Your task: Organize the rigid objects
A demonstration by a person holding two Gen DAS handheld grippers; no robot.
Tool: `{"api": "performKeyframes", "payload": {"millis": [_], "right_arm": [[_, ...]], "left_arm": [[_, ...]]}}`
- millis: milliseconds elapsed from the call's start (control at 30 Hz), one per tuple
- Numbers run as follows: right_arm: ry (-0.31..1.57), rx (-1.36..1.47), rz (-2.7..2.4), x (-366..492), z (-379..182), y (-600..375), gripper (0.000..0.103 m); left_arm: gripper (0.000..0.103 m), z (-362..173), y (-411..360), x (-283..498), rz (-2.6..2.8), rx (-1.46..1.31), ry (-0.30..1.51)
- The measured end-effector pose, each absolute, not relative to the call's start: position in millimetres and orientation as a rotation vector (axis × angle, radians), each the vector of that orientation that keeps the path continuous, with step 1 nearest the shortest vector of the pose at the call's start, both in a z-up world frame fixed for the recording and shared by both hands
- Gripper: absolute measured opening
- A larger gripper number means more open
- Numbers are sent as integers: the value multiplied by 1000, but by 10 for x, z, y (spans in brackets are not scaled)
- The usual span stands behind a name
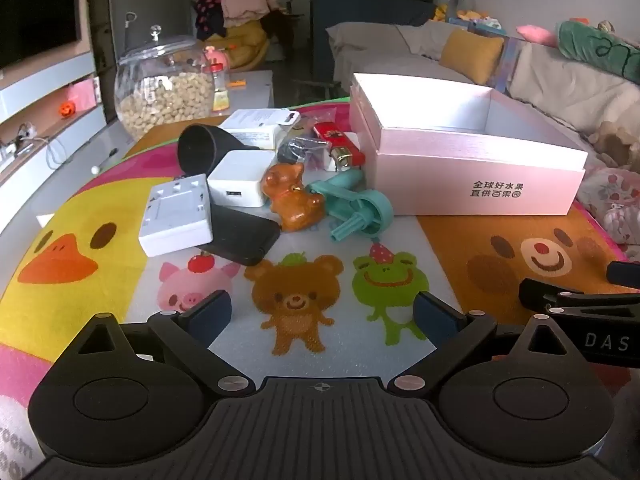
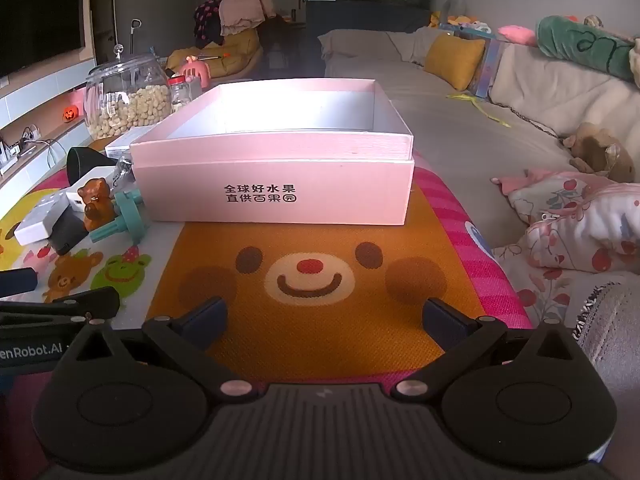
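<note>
An open, empty pink box (image 1: 476, 172) stands on the cartoon mat; it also shows in the right wrist view (image 2: 276, 194). Left of it lies a pile: a brown bear figurine (image 1: 294, 198), a teal plastic piece (image 1: 356, 208), a white power strip (image 1: 176, 216), a white charger cube (image 1: 240, 184), a black flat device (image 1: 244, 236), a black cone (image 1: 200, 150), a red lighter (image 1: 338, 144). My left gripper (image 1: 322, 314) is open and empty, short of the pile. My right gripper (image 2: 324, 318) is open and empty, in front of the box.
A glass jar of nuts (image 1: 164, 88) and a small bottle (image 1: 220, 88) stand behind the pile. A white flat box (image 1: 260, 124) lies at the back. A sofa with cushions (image 2: 520, 92) runs along the right. The mat (image 2: 320, 344) covers the table.
</note>
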State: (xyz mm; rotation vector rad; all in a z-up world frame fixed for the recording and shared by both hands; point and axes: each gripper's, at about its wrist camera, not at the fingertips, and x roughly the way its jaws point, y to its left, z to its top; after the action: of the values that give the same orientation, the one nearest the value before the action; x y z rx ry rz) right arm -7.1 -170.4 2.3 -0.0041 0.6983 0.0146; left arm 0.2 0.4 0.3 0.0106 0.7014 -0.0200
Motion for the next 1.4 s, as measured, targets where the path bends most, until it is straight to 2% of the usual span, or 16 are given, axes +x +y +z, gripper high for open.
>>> {"api": "performKeyframes", "payload": {"millis": [1400], "right_arm": [[699, -1, 14, -80, 18, -1711, 103]], "left_arm": [[101, 10, -1, -8, -15, 25, 692]]}}
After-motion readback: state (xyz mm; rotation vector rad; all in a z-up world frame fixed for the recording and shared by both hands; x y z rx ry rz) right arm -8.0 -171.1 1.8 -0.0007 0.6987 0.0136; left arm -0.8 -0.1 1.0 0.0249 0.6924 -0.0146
